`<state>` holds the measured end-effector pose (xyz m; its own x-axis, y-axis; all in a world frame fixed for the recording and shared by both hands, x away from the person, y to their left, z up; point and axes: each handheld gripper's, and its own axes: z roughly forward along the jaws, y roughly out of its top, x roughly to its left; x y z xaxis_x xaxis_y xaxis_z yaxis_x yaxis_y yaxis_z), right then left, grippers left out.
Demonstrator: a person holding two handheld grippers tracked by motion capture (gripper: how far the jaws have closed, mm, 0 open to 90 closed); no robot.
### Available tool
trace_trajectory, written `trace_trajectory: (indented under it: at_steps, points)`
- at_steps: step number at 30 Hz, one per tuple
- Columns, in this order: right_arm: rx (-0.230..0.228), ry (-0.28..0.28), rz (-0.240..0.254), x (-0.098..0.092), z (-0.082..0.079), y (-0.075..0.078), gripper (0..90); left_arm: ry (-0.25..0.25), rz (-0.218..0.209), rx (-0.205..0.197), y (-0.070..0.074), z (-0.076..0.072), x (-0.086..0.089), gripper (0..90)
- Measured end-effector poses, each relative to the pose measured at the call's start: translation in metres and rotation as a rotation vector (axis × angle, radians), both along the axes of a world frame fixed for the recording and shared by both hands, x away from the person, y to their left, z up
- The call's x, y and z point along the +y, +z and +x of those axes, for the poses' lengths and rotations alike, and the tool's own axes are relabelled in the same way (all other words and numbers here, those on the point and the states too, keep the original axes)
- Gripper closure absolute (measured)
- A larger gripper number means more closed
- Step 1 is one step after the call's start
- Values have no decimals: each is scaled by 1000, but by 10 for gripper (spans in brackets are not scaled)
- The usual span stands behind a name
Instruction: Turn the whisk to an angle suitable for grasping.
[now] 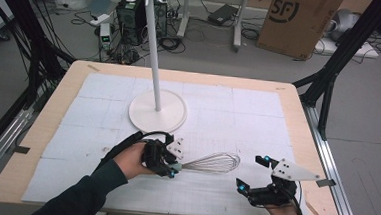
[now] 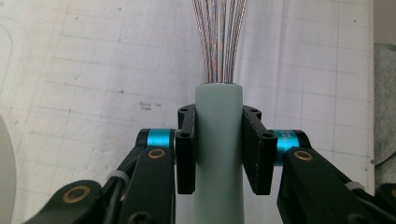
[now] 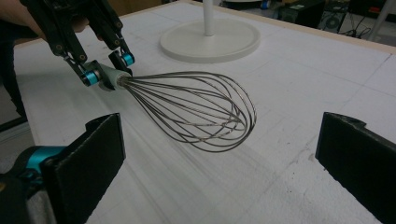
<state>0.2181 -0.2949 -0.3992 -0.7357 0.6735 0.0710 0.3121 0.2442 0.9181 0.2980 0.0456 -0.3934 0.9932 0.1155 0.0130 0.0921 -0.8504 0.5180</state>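
The left gripper (image 1: 171,162) squeezes the whisk (image 1: 214,162) by its handle, low over the white mat (image 1: 258,116), near the tall stand (image 1: 157,110). Up close, both pads (image 2: 256,156) press the grey handle (image 2: 218,140) so it cannot slip. The right gripper (image 3: 219,163) waits wide open, holding nothing, facing the whisk wires (image 3: 201,114).

whisk (image 1: 210,162): pale grey-green handle, silver wires | stand (image 1: 157,110): white | mat (image 1: 103,107): white (faint grid) | jaws: black
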Motion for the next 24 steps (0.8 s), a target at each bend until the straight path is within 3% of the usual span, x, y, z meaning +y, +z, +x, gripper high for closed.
trace_trajectory:
  at_steps: [7,14,24]
  points:
    - [3,-1,0,0,0,0,0,-34,11,-5,-8,5,-10,694]
    - [2,-3,0,0,0,0,0,-66,-4,-11,-11,7,-21,693]
    - [-2,-4,3,-2,-1,0,0,-92,36,-18,-19,10,-30,693]
